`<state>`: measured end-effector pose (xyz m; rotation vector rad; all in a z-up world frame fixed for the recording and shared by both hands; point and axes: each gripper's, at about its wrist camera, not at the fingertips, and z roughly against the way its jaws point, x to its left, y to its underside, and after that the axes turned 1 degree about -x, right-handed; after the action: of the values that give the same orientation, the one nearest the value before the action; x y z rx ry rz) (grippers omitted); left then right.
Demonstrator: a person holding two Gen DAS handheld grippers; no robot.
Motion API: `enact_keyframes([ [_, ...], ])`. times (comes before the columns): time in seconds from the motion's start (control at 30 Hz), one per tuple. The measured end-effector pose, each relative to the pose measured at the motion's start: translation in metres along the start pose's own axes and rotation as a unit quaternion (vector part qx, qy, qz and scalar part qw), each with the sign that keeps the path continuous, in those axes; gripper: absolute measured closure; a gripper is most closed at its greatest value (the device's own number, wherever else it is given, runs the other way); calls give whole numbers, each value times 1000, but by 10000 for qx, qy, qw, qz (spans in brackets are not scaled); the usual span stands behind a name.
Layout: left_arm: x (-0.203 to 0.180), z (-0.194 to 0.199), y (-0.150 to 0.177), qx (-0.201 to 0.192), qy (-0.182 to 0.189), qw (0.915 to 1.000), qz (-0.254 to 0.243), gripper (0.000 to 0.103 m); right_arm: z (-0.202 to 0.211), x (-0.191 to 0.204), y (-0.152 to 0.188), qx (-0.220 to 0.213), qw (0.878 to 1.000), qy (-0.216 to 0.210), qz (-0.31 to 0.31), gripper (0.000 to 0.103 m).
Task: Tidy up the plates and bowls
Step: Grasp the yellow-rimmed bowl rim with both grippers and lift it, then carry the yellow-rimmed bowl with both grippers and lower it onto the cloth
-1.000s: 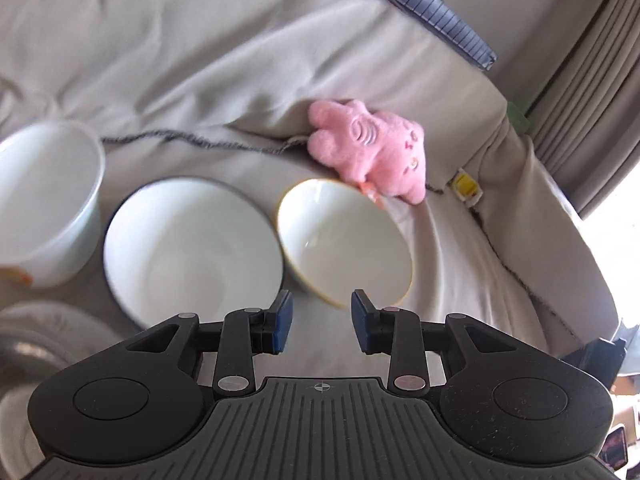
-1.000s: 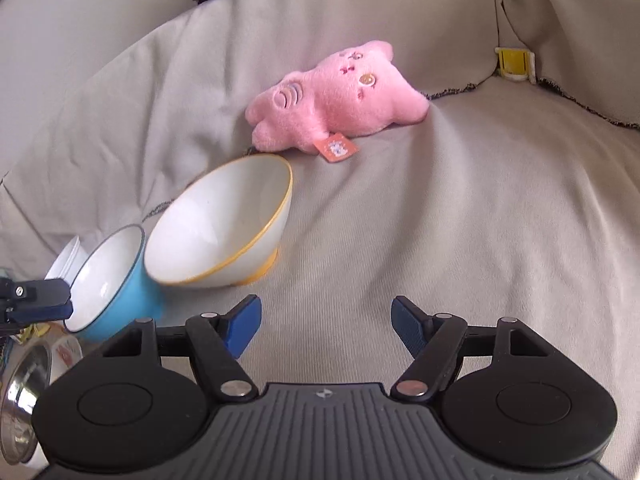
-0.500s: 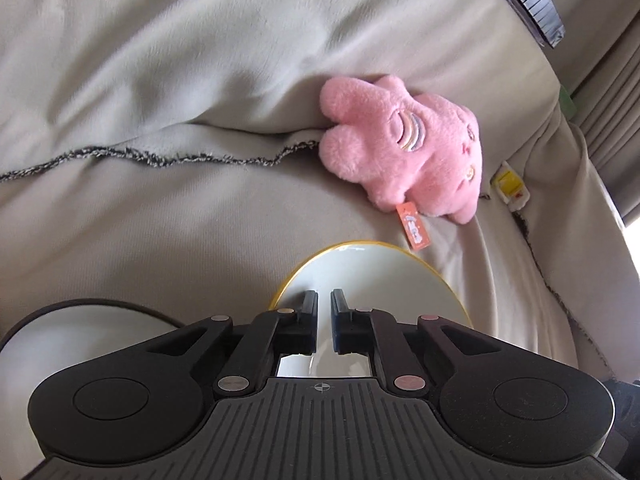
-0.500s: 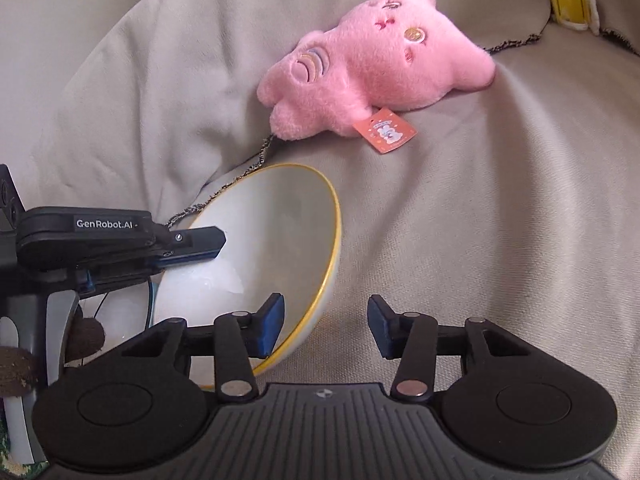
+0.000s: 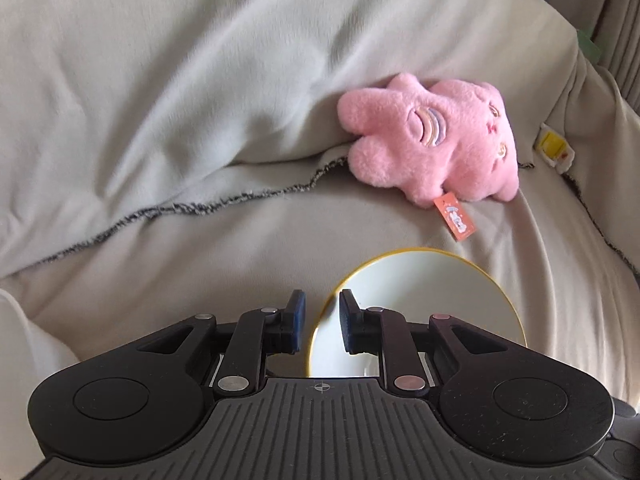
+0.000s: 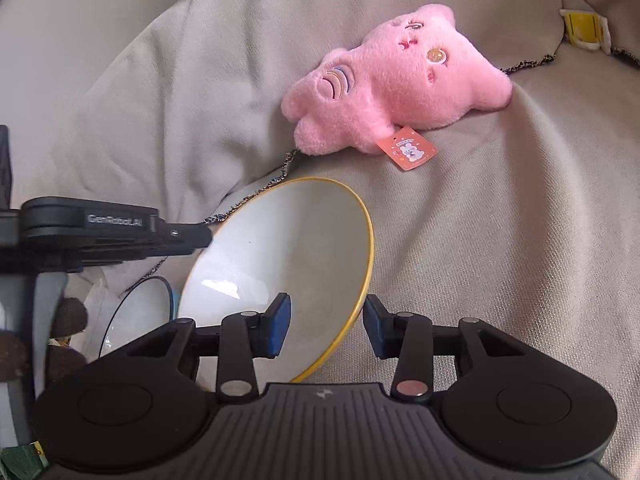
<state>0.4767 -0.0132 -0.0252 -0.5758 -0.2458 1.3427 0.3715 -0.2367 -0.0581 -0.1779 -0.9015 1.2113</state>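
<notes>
Both tools straddle the yellow-rimmed bowl low in frame. The left tool has just reopened slightly, gapped around the rim, and the right tool is narrowing without yet clamping. On the soft sofa cover, the tilted bowl could tip or slip.

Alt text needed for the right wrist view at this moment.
The right gripper straddles the near rim of a tilted yellow-rimmed white bowl on a beige sofa cover, its jaws not pressing it. The left gripper reaches the bowl's far rim; a pink plush toy lies behind.
</notes>
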Motion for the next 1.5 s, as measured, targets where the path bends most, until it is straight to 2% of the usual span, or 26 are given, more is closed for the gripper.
enact_keyframes([
  [0.03, -1, -7, 3, 62, -2, 10000, 5, 82, -1, 0, 0, 1, 10000, -6, -20, 62],
  [0.07, -3, -12, 4, 105, -31, 9999, -22, 77, -2, -1, 0, 14, 10000, -12, -39, 62],
  [0.17, -10, -26, 12, 341, -168, 9993, -32, 67, -10, -8, 0, 216, 9995, -143, -186, 75],
  [0.23, -20, -24, 16, 350, -347, 9987, -163, 64, -9, -14, 1, 306, 9989, -212, -271, 80],
  [0.4, -45, -6, 34, 708, -367, 9963, -316, 65, 8, -19, 12, 370, 9989, -171, -226, 81],
  [0.53, -63, 13, 66, 949, -324, 9940, -426, 65, 32, -27, 29, 407, 9990, -73, -149, 81],
  [0.6, -68, 30, 87, 900, -209, 9946, -465, 65, 43, -34, 37, 457, 9987, -91, -209, 81],
  [0.73, -62, 53, 127, 994, -170, 9945, -290, 66, 67, -37, 57, 592, 9978, -266, -167, 81],
  [0.87, -44, 61, 154, 1231, -361, 9917, -72, 68, 80, -22, 76, 675, 9969, -405, 84, 81],
  [0.93, -39, 65, 161, 1155, -460, 9922, -121, 73, 83, -11, 83, 575, 9973, -371, 270, 81],
  [1.1, -37, 70, 162, 1032, -515, 9933, -94, 73, 81, 1, 91, 368, 9974, -190, 584, 81],
  [1.27, -50, 71, 165, 984, -779, 9916, -295, 72, 80, -7, 94, 361, 9974, -373, 507, 81],
  [1.37, -50, 74, 167, 931, -743, 9925, -276, 73, 78, -11, 97, 466, 9967, -481, 449, 81],
  [1.5, -43, 80, 170, 812, -519, 9953, -103, 77, 81, -2, 104, 384, 9964, -251, 713, 81],
])
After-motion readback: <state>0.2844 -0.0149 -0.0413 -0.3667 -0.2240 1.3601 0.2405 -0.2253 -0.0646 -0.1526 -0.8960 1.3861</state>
